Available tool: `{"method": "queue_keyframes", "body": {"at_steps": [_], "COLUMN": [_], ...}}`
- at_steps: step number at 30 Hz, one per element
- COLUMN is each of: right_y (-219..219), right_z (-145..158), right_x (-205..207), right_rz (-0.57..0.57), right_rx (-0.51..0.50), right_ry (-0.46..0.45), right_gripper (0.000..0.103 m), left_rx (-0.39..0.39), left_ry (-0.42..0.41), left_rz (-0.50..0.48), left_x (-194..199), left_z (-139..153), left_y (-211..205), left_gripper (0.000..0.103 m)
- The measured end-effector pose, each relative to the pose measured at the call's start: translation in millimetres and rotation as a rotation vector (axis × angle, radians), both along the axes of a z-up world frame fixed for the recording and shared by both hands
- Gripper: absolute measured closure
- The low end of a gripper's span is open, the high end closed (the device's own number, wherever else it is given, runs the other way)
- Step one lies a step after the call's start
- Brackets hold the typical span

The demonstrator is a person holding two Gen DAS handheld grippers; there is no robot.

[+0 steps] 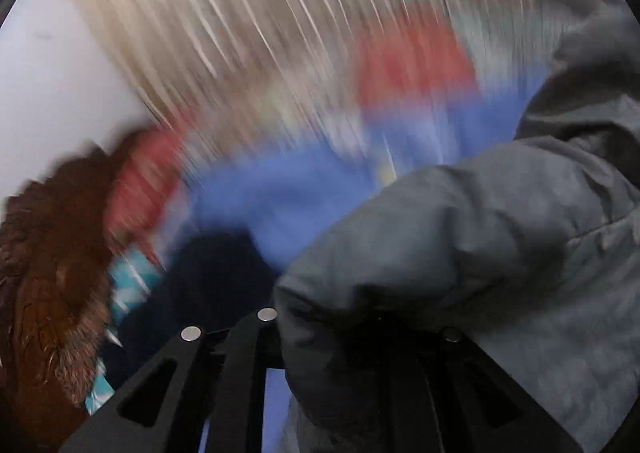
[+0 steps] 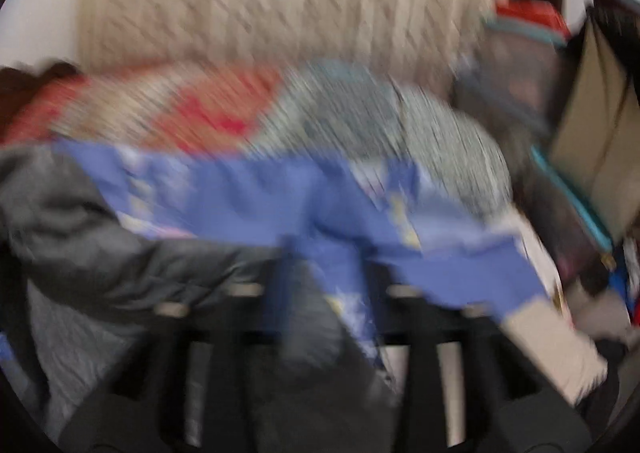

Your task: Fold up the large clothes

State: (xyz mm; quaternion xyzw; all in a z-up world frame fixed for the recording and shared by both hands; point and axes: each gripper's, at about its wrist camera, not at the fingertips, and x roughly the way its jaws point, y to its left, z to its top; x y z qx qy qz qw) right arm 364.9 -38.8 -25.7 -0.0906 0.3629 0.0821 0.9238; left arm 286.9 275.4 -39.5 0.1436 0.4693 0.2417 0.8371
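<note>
A large grey padded jacket [image 1: 500, 253] fills the right of the left wrist view and drapes over my left gripper [image 1: 328, 333], whose black fingers [image 1: 240, 353] stand close together with grey cloth bunched between them. In the right wrist view the same grey jacket [image 2: 100, 245] lies at the left and runs down between the fingers of my right gripper [image 2: 320, 317], which looks shut on a fold of it. Both views are heavily motion-blurred.
A blue sheet [image 2: 280, 205] covers the surface under the jacket. Behind it lie red and grey patterned cloths [image 2: 224, 113] and a cream curtain [image 2: 280, 1]. A brown furry item [image 1: 48, 273] is at the left; bags and boxes [image 2: 592, 133] stand at the right.
</note>
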Motion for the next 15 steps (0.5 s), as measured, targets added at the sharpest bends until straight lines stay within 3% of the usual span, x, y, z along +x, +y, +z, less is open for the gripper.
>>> {"method": "queue_keyframes", "body": {"at_steps": [2, 5, 7, 11, 15], "right_y": [-3.1, -10.3, -13.2, -6.7, 24.5], "right_z": [-30.4, -56.8, -70.0, -84.0, -92.8], "right_x": [0.2, -22.0, -43.1, -67.6, -80.4], "right_rz": [0.023, 0.111, 0.178, 0.307, 0.389], "right_rx": [0.047, 0.058, 0.031, 0.056, 0.152], "right_ry": [0.073, 0.097, 0.1, 0.156, 0.27], "right_gripper": [0.051, 0.051, 0.051, 0.051, 0.051], "left_rx": [-0.065, -0.04, -0.019, -0.055, -0.101], "left_ry": [0.165, 0.187, 0.174, 0.12, 0.053], "left_rz": [0.056, 0.05, 0.016, -0.045, -0.096], "left_x": [17.3, 6.0, -3.9, -22.8, -48.0], "left_z": [-62.0, -97.8, -95.1, -82.7, -56.7], "left_y": [12.9, 4.0, -0.2, -2.7, 3.7], "left_gripper": [0.065, 0.065, 0.065, 0.064, 0.06]}}
